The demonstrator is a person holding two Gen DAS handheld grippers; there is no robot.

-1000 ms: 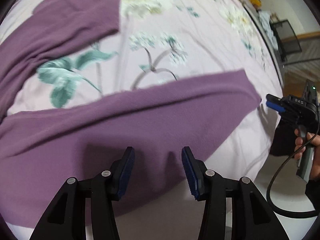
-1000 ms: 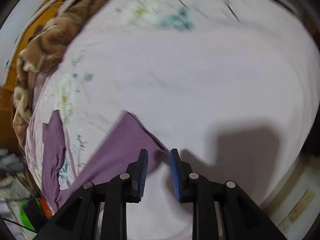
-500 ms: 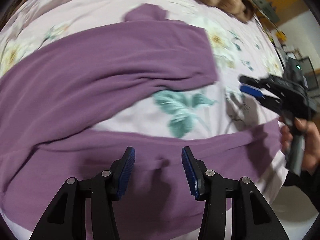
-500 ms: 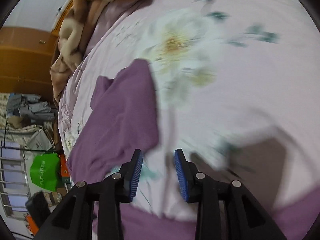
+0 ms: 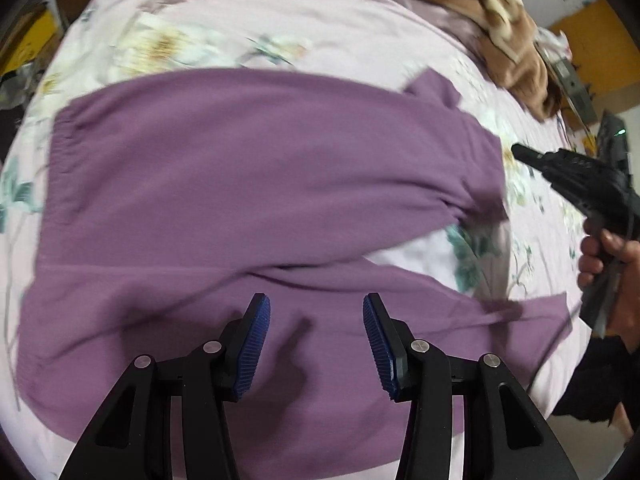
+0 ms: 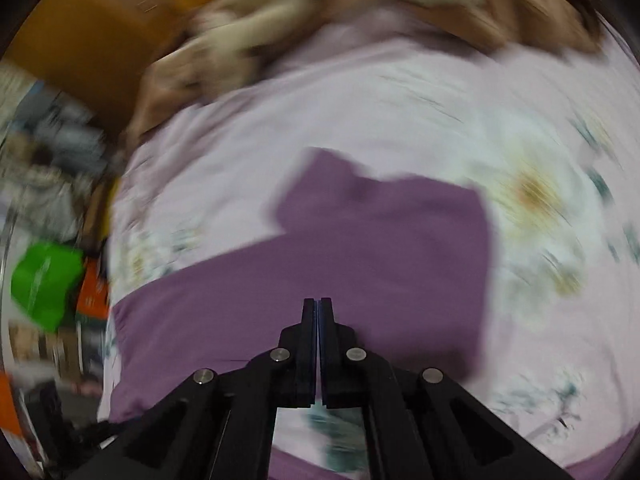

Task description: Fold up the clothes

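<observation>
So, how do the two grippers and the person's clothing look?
Both the left gripper and the right gripper have black angular frames with silver pivot screws and ribbed blue pads. The right gripper also carries a green light and a black cable. The sleeve is dark.

Black two-finger grippers, blue ribbed pads

Left gripper [image 5: 316, 340] and right gripper [image 6: 317, 320]: silver screws on black linkages; green light, dark sleeve [image 5: 596, 380] beside the right gripper.

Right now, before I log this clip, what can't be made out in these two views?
- Right wrist view: motion blur smears the bedsheet print and the clutter beside the bed.
- Left wrist view: the left gripper hides the purple garment near edge.
- Left wrist view: the frame edge cuts off the right gripper handle.
</observation>
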